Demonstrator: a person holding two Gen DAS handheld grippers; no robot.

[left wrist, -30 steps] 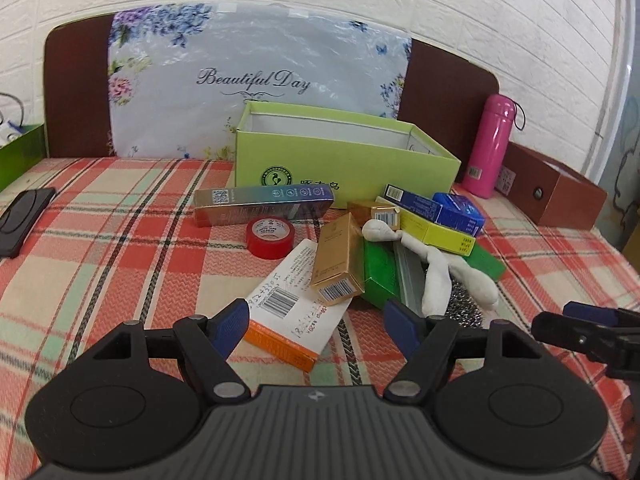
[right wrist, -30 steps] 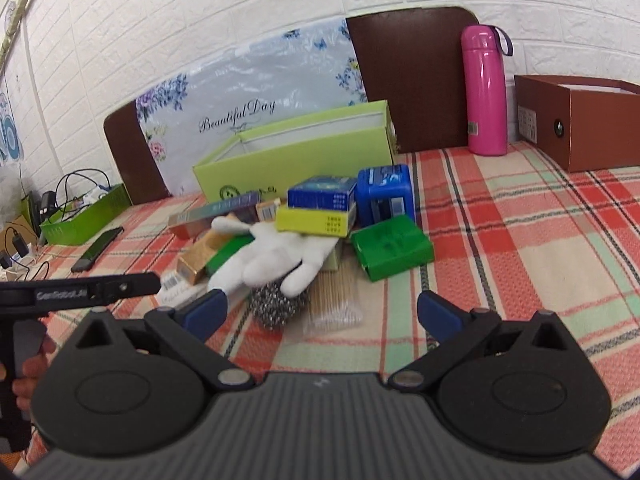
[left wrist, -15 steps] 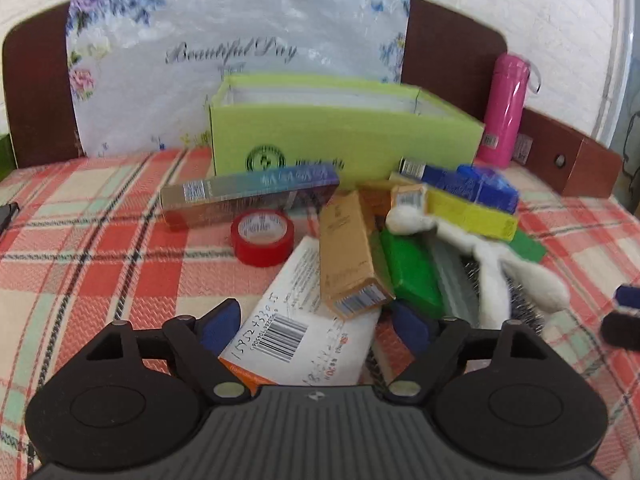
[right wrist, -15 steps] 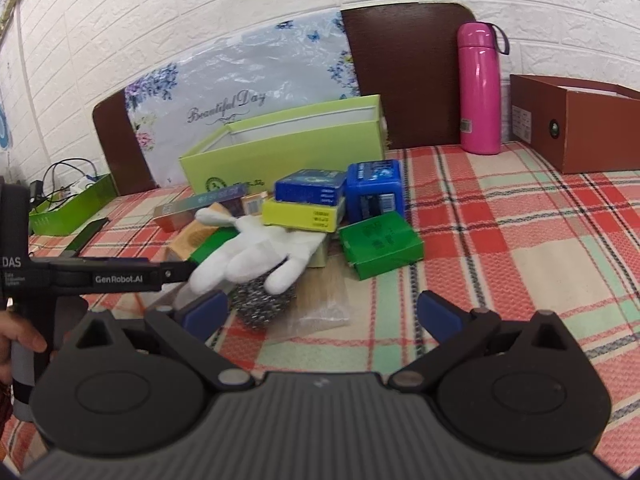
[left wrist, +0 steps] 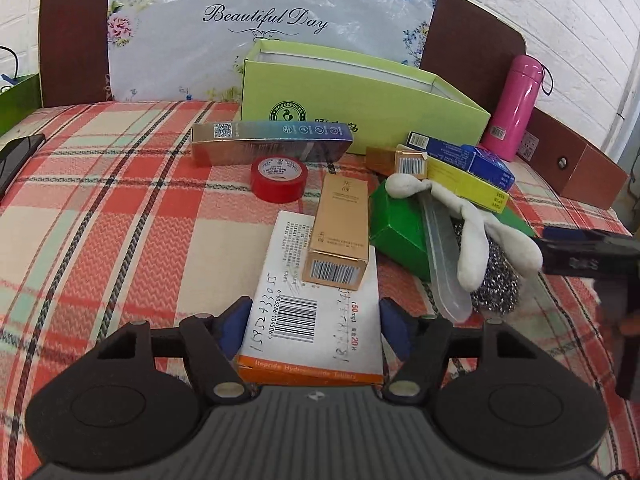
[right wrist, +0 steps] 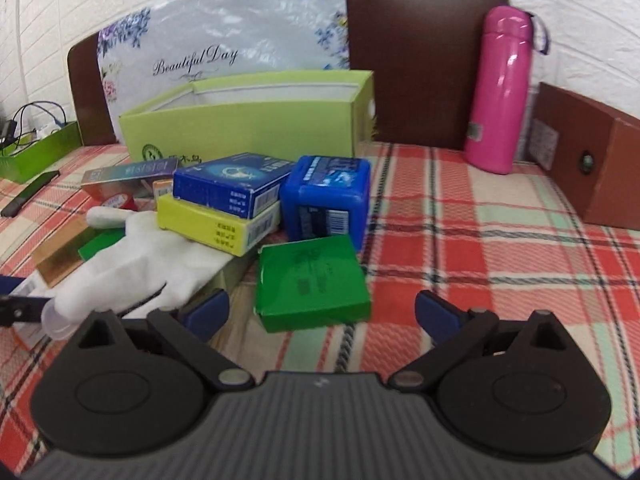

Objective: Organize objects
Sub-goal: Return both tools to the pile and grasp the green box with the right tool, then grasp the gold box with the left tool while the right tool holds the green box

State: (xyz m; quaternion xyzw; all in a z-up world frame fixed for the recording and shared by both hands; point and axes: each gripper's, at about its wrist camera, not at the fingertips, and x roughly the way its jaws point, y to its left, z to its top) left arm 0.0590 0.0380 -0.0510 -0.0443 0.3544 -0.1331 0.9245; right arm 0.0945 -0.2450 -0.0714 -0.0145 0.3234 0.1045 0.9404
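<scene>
A pile of small items lies on a plaid cloth before an open lime-green box (left wrist: 360, 112) (right wrist: 248, 120). My left gripper (left wrist: 314, 330) is open, its fingers on either side of a white and orange medicine box (left wrist: 316, 312), on which a gold carton (left wrist: 340, 232) rests. My right gripper (right wrist: 322, 314) is open just before a flat green box (right wrist: 312, 280). Behind it stand a blue tub (right wrist: 326, 196) and a blue box (right wrist: 232, 184) stacked on a yellow box (right wrist: 216, 224). A white glove (right wrist: 136, 264) (left wrist: 460, 216) drapes over a steel scourer (left wrist: 496, 280).
A red tape roll (left wrist: 279, 178) and a long iridescent carton (left wrist: 272, 142) lie left of the pile. A pink flask (right wrist: 502, 92) and a brown box (right wrist: 588, 160) stand at the right. A black phone (left wrist: 18, 156) lies far left. A headboard stands behind.
My left gripper has moved forward until its fingers flank the medicine box. My right gripper has moved forward and closer to the flat green box. Both stay open.
</scene>
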